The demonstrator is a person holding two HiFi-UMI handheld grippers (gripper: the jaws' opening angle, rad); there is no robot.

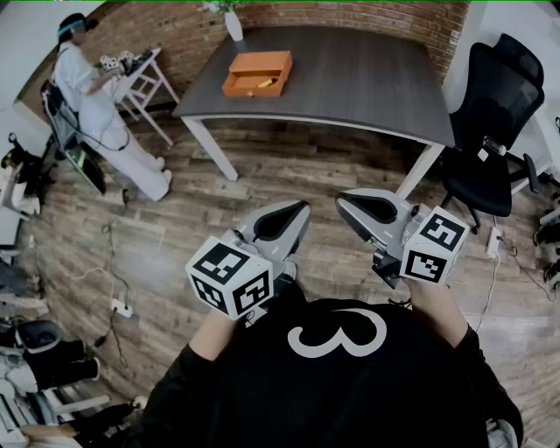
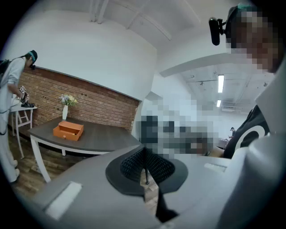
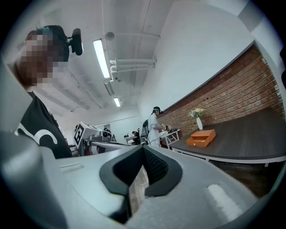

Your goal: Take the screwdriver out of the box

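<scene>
An orange box (image 1: pixel 257 73) sits on the dark table (image 1: pixel 367 83) across the room, its drawer pulled open. A small yellow item (image 1: pixel 265 83) lies in the drawer; it looks like the screwdriver's handle. My left gripper (image 1: pixel 296 212) and right gripper (image 1: pixel 350 203) are held side by side close to my chest, over the wooden floor and well short of the table. Both are shut with nothing between the pads. The left gripper view shows its shut jaws (image 2: pixel 144 154) with the box (image 2: pixel 68 130) far off at the left. The right gripper view shows its shut jaws (image 3: pixel 143 150) with the box (image 3: pixel 201 137) at the right.
A white vase (image 1: pixel 234 24) stands behind the box. A black office chair (image 1: pixel 490 131) is to the table's right. Another person in white (image 1: pixel 96 105) stands at a small white side table (image 1: pixel 144 74) on the left. Cables and gear lie along the left floor edge.
</scene>
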